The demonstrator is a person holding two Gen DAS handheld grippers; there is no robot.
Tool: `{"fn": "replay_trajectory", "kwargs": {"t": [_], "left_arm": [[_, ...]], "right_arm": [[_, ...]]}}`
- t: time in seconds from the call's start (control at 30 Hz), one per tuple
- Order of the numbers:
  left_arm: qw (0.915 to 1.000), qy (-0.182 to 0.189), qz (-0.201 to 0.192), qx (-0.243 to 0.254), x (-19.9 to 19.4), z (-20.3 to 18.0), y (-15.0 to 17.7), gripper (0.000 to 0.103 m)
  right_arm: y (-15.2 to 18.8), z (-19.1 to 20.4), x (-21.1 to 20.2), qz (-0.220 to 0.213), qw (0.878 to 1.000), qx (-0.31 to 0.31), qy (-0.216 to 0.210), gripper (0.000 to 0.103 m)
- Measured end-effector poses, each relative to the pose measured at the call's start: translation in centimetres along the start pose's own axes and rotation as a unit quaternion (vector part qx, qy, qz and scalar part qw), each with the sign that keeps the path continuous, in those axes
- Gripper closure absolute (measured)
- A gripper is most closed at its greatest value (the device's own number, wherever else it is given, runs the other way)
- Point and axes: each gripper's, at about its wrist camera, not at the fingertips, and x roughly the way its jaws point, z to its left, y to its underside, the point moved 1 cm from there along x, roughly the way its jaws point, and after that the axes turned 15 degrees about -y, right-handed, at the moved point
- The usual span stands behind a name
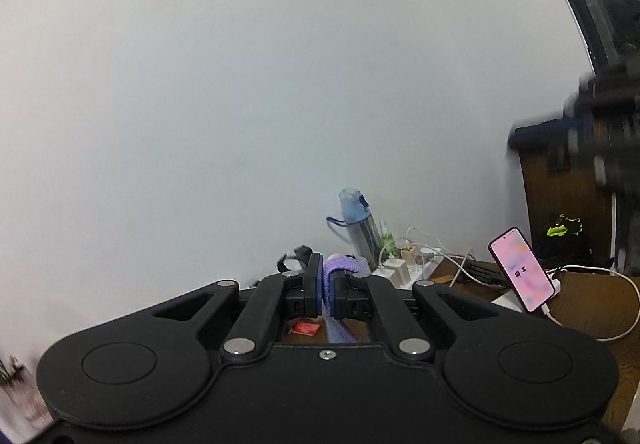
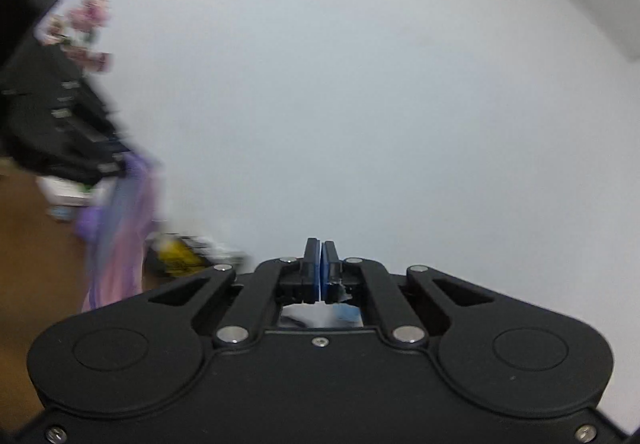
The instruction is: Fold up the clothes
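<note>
A: What does the left gripper (image 1: 327, 284) hold?
B: Its jaws pinch a purple garment (image 1: 335, 276), which hangs below them over the wooden table (image 1: 592, 308).
A: And the right gripper (image 2: 321, 268)?
B: Closed, pads nearly touching, nothing between. Beyond stands a white wall (image 2: 360, 104).

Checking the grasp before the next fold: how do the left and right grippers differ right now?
The left gripper is shut on the purple cloth, which hangs below it; the right gripper has nothing between its pads. The fabric holds the left pads apart, while the right pads nearly touch, with only a sliver between them. Both are black with blue pads and face the white wall.
</note>
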Motion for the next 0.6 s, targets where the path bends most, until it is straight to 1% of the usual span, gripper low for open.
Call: {"fn": "replay_trajectory", "kwargs": {"t": [0.03, 0.07, 0.1, 0.13, 0.2, 0.23, 0.3, 0.33, 0.37, 0.43, 0.47, 0.53, 0.6], "left_arm": [[1.0, -0.005, 0.001, 0.001, 0.0, 0.0, -0.2, 0.1], [1.0, -0.008, 0.002, 0.003, -0.1, -0.1, -0.2, 0.1], [0.9999, -0.008, 0.002, 0.006, -0.2, -0.2, -0.3, 0.1], [0.9999, -0.008, 0.002, 0.008, -0.3, -0.4, -0.4, 0.1], [0.9998, -0.009, 0.002, 0.015, -0.6, -0.9, -0.5, 0.1], [0.9998, -0.009, 0.003, 0.017, -0.6, -1.0, -0.5, 0.1], [0.9994, -0.022, 0.004, 0.029, -0.8, -1.4, -0.2, 0.1], [0.9992, -0.025, 0.004, 0.032, -0.7, -1.5, -0.2, 0.1], [0.999, -0.028, 0.005, 0.035, -0.6, -1.5, -0.1, 0.1], [0.9989, -0.024, 0.013, 0.038, -0.1, -1.6, 0.1, 0.1], [0.999, -0.019, 0.016, 0.038, 0.1, -1.6, 0.2, 0.1], [0.9991, -0.013, 0.019, 0.037, 0.3, -1.6, 0.4, 0.1], [0.999, -0.009, 0.014, 0.041, 0.1, -2.0, 0.4, 0.1]], "right_arm": [[0.4, 1.3, 0.4, -0.003, 1.0, 0.009, -0.025, 0.053], [0.9, 2.2, 0.7, -0.004, 0.999, 0.013, -0.036, 0.035], [1.9, 4.0, 1.3, -0.005, 0.998, 0.025, -0.054, 0.034], [2.8, 5.7, 2.0, -0.005, 0.997, 0.039, -0.072, 0.034], [3.9, 7.1, 3.4, -0.007, 0.991, 0.097, -0.094, 0.035], [4.4, 7.5, 4.1, -0.003, 0.988, 0.124, -0.092, 0.035], [4.9, 8.0, 4.8, -0.001, 0.987, 0.148, -0.067, 0.041], [5.2, 8.2, 4.9, -0.002, 0.986, 0.159, -0.054, 0.041], [5.2, 8.2, 4.8, -0.004, 0.986, 0.159, -0.046, 0.041], [5.2, 9.3, 3.2, -0.012, 0.991, 0.13, -0.013, 0.041], [5.2, 9.6, 2.5, -0.015, 0.992, 0.122, -0.011, 0.041], [5.3, 9.1, 2.4, -0.018, 0.992, 0.125, -0.027, 0.041], [5.5, 8.6, 3.7, -0.01, 0.991, 0.132, -0.033, 0.043]]}}
